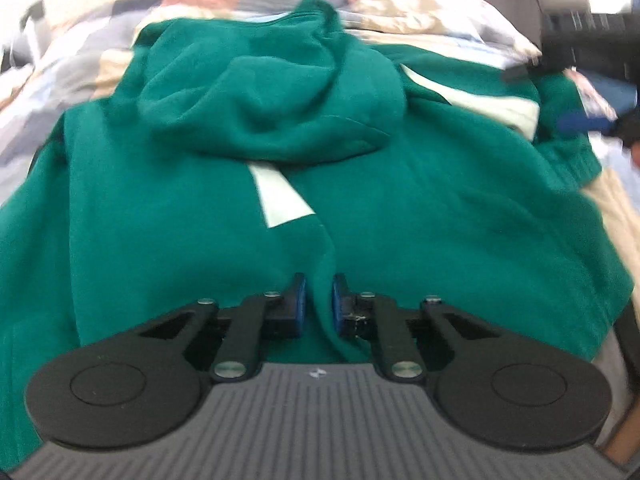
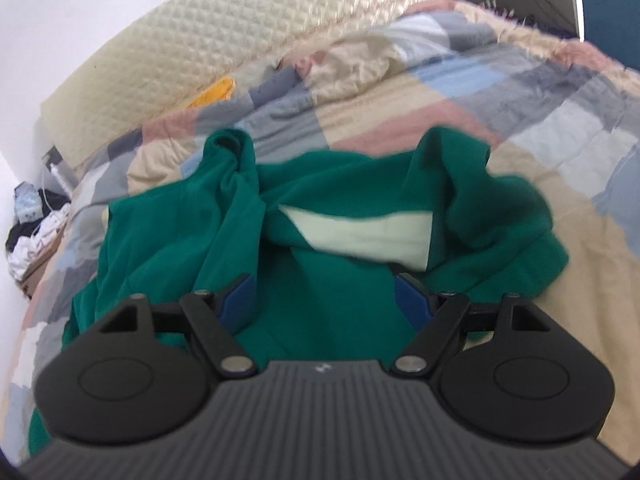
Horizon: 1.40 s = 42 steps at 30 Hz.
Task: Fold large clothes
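Pinched between your left tongs (image 1: 319, 300) is only a thin ridge of the green fleece hooded sweatshirt (image 1: 200, 220); that small bite could slip out once you pull. Your right tongs (image 2: 326, 298) stand wide and empty over the same garment, so one side would trail and bunch. Beyond the left tongs the hood (image 1: 272, 92) lies crumpled and may fold in crooked. Farther out, the soft patchwork quilt (image 2: 500, 92) on the bed could drag along.
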Motion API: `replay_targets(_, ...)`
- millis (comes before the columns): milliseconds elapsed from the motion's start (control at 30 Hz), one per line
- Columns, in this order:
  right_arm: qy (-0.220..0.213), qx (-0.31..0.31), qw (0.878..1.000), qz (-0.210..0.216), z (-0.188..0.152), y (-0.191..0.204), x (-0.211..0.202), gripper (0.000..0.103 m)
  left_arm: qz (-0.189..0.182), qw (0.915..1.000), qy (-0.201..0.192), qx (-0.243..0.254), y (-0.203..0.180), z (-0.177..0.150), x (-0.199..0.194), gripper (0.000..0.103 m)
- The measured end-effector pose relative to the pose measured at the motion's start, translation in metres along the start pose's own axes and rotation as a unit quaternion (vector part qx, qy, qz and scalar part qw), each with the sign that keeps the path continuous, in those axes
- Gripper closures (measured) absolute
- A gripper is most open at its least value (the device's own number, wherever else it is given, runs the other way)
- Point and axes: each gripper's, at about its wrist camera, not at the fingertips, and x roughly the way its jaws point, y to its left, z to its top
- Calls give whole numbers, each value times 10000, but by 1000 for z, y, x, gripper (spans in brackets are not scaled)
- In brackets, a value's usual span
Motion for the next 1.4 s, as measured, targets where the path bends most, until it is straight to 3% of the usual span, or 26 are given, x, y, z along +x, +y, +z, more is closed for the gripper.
replay_targets(33,71,34,10000,29,-2,-2,2,25,204,9998,1,-34,5,1,-4,100)
replay_targets(167,147,115,9997,154,-4,-1,4,25,510,9974,-148,-485,42,11,-27,100)
replay_targets(300,156,240,9991,312,-3,-1,4,25,959,9892,-287,-1073,102,26,-56,100)
replay_targets(433,252,223,9986,404,-4,3,6,25,1526,9743,-372,-1612,172,47,-81,100)
replay_targets(567,275,192,9984,451,-4,9,9,25,2237,9593,-482,-1658,233,66,-95,100)
replay_targets(833,406,70,9976,552,-6,19,18,25,3381,9241,-302,-1754,307,76,-65,100)
replay_targets(900,430,60,9972,606,-6,21,20,25,3497,9172,-29,-1907,324,65,-43,100)
replay_targets(967,384,4,9972,634,-6,25,22,25,3428,9181,362,-1959,336,55,-22,100)
replay_targets(1167,406,-350,9958,737,-1,43,40,25,3029,9237,470,-2297,330,52,-21,99)
replay_targets(1200,404,-382,9955,767,0,44,40,25,2951,9245,435,-2375,329,55,-26,98)
replay_targets(1233,379,-369,9955,787,0,43,37,25,2851,9262,400,-2436,327,58,-33,90)
replay_targets(1300,340,-268,9955,839,1,39,32,25,2757,9260,213,-2568,319,63,-49,64)
replay_targets(1333,344,-220,9954,871,1,37,30,25,2809,9249,70,-2561,313,66,-58,45)
replay_targets(1400,371,-176,9951,896,-1,36,27,25,2940,9248,-275,-2398,299,73,-78,37)
